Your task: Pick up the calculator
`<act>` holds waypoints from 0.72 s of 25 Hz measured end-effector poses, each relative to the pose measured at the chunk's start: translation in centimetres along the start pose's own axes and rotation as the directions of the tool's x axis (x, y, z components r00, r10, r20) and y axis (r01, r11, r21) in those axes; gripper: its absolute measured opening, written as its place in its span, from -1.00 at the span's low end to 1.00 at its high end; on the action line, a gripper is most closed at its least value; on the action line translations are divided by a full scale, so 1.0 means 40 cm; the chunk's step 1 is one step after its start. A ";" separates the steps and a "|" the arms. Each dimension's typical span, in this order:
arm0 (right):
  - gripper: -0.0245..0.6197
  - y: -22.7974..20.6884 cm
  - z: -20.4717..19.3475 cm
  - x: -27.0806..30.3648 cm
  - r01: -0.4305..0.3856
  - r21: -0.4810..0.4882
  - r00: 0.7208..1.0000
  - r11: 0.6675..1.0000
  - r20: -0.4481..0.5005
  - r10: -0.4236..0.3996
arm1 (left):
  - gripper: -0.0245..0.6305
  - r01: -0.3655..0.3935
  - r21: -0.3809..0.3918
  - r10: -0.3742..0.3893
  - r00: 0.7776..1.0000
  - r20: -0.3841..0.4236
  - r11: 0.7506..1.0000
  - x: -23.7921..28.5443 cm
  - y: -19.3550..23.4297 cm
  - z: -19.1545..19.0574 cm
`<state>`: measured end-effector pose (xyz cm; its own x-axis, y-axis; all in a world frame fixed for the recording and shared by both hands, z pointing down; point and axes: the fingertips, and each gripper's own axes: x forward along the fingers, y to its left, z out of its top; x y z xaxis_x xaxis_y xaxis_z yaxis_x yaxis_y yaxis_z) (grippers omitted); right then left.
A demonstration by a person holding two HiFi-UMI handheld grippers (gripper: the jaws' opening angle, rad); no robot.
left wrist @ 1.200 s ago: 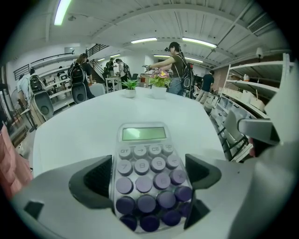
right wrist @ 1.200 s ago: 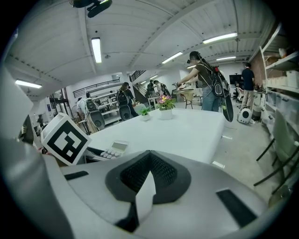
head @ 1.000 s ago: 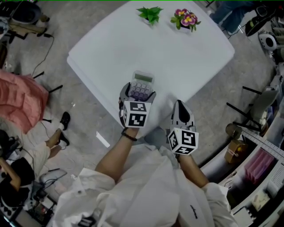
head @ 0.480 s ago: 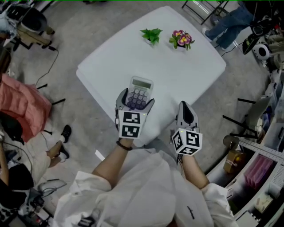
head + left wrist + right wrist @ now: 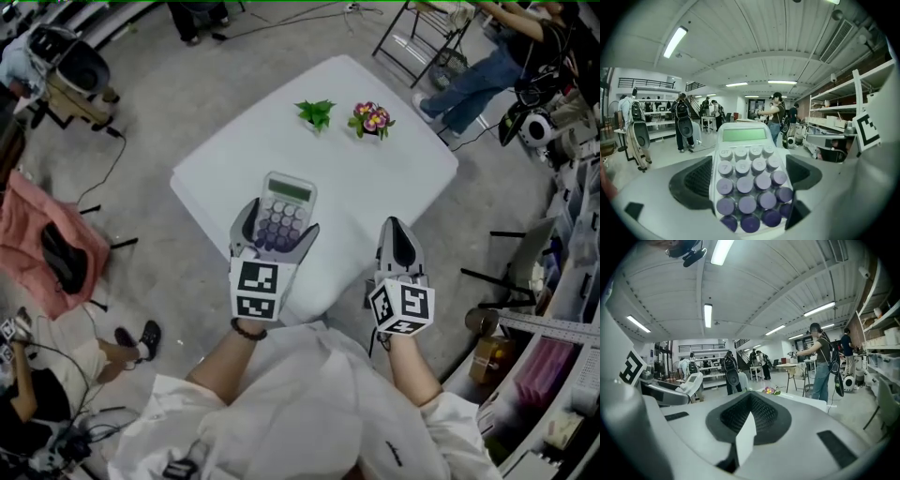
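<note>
Up over the white square surface (image 5: 375, 178), the left tool (image 5: 279, 223) holds a light grey calculator with round purple keys (image 5: 281, 211). Its two dark jaws press on the long sides of the calculator, one on each side, down at the end with the keys. The end with the pale green screen sticks out past the jaws and points away from the person.

In the left gripper view the calculator (image 5: 747, 173) fills the space between the jaws. Behind its far end you can see the floor of a big room and people standing a long way off.

The right tool (image 5: 397, 234) is off to the right, well apart from the left tool. In the right gripper view its jaws are closed together, tip to tip, with nothing between them (image 5: 750, 418). It is near the edge of the surface that is closest to the person.

On the far side of the surface stand a small green plant (image 5: 316, 113) and a small pot of pink and yellow flowers (image 5: 371, 120), side by side and far from both tools.

Each tool has a cube with black and white squares. The person wears a white shirt, with a black band (image 5: 246, 329) on the left wrist.
</note>
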<state>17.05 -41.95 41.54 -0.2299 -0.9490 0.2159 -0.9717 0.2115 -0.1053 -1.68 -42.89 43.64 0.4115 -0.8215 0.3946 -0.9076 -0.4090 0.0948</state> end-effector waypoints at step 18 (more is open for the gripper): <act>-0.87 -0.034 0.225 -0.103 0.056 -0.091 0.981 0.994 0.192 -0.037 | 0.56 -0.086 0.060 0.066 0.956 0.284 0.994 -0.210 0.091 0.246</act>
<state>19.80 -40.43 32.05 -0.1787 -0.9835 0.0292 -0.9839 0.1787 -0.0044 -7.60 -41.38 31.69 0.3578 -0.9256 0.1237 -0.9330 -0.3599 0.0054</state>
